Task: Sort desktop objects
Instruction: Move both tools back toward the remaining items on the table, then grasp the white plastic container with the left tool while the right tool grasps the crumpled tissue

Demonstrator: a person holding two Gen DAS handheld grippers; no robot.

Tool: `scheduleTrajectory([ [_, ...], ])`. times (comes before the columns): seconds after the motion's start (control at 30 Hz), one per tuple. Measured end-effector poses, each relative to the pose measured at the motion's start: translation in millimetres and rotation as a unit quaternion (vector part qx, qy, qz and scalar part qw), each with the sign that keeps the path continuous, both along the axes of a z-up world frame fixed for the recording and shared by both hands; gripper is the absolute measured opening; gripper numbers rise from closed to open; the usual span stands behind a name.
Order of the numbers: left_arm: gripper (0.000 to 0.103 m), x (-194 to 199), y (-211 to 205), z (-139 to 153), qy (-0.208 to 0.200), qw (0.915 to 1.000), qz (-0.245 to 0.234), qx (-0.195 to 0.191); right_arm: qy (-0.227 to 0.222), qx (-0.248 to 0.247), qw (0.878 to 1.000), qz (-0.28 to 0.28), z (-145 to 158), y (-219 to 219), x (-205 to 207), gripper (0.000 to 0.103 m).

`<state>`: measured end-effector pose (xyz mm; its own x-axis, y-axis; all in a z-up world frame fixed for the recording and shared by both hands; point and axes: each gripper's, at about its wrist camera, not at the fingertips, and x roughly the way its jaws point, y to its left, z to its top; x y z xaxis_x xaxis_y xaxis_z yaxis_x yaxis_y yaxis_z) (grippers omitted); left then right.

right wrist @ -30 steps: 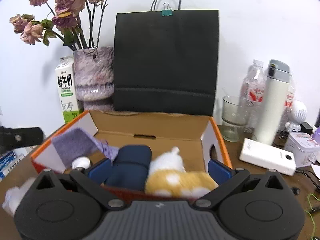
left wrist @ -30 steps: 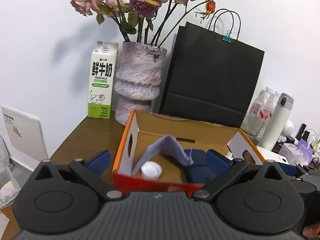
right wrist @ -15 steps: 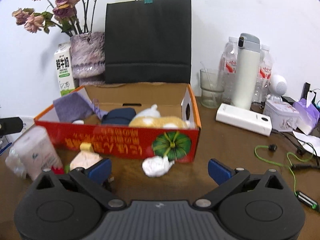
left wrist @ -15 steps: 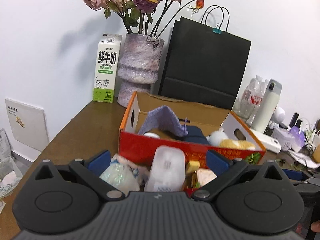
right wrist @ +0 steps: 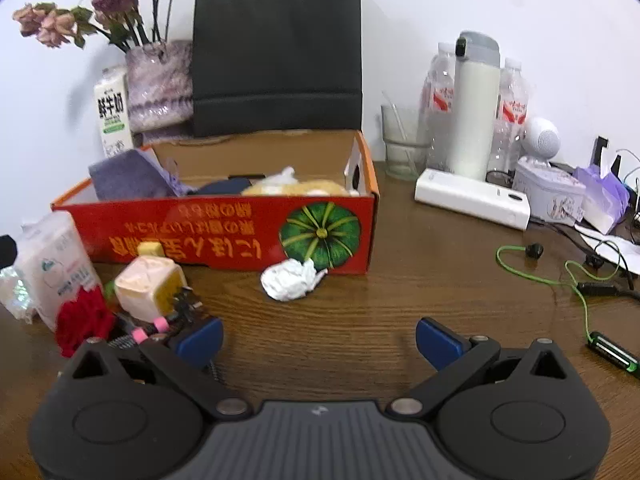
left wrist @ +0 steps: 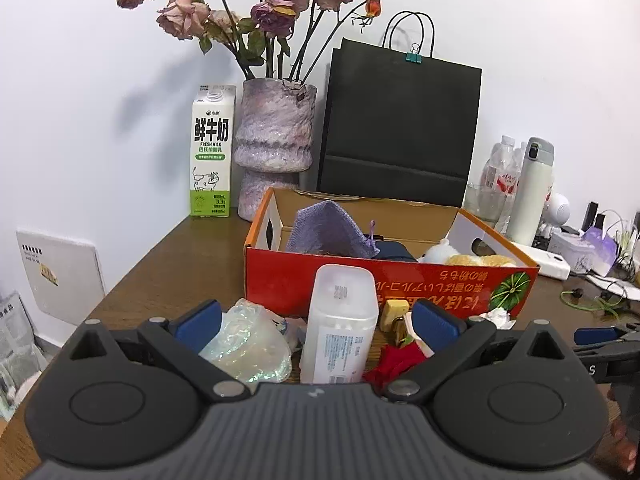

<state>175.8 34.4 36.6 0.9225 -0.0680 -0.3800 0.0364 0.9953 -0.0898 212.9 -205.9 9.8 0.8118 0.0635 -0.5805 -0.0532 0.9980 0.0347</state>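
Observation:
A red-orange cardboard box (left wrist: 384, 284) (right wrist: 224, 232) stands open on the brown table. Inside it are a purple cloth (left wrist: 324, 228) (right wrist: 128, 178), a navy item and a yellow-white plush toy (left wrist: 468, 258) (right wrist: 296, 186). In front of the box lie a clear plastic container (left wrist: 340, 332) (right wrist: 56, 260), a crumpled clear bag (left wrist: 248, 340), a pink-yellow cube (right wrist: 150, 286), a red cloth piece (right wrist: 82, 320) and a white paper ball (right wrist: 290, 278). My left gripper (left wrist: 316, 322) is open, with the container standing loose between its fingers. My right gripper (right wrist: 319, 340) is open over bare table.
Along the back wall stand a milk carton (left wrist: 211, 152), a vase of dried roses (left wrist: 274, 148) and a black paper bag (left wrist: 400, 128). On the right are a white thermos (right wrist: 474, 108), bottles, a glass (right wrist: 404, 144), a white power bank (right wrist: 472, 198), a green cable (right wrist: 576, 280) and a battery (right wrist: 612, 354).
Both grippers have drawn back from over the box toward the table's front. The box now sits farther off, and the loose items in front of it have come into view.

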Motion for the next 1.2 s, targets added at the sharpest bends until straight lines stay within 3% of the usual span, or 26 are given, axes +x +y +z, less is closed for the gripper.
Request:
scheduleTrajectory([
  [0.33,0.103,5,-5,-13,0.010,0.9998,-0.007,0.014,-0.004,-0.010,1.000,0.001,-4,4,3,0.103],
  [0.5,0.103,4,-7,-15,-0.005,0.9994,0.002,0.036,-0.004,0.001,1.000,-0.004,-4,1,3,0.103],
  [1.2,0.103,2,-11,-19,-0.031,0.9981,0.008,0.053,0.003,0.006,1.000,-0.007,-5,-1,5,0.103],
])
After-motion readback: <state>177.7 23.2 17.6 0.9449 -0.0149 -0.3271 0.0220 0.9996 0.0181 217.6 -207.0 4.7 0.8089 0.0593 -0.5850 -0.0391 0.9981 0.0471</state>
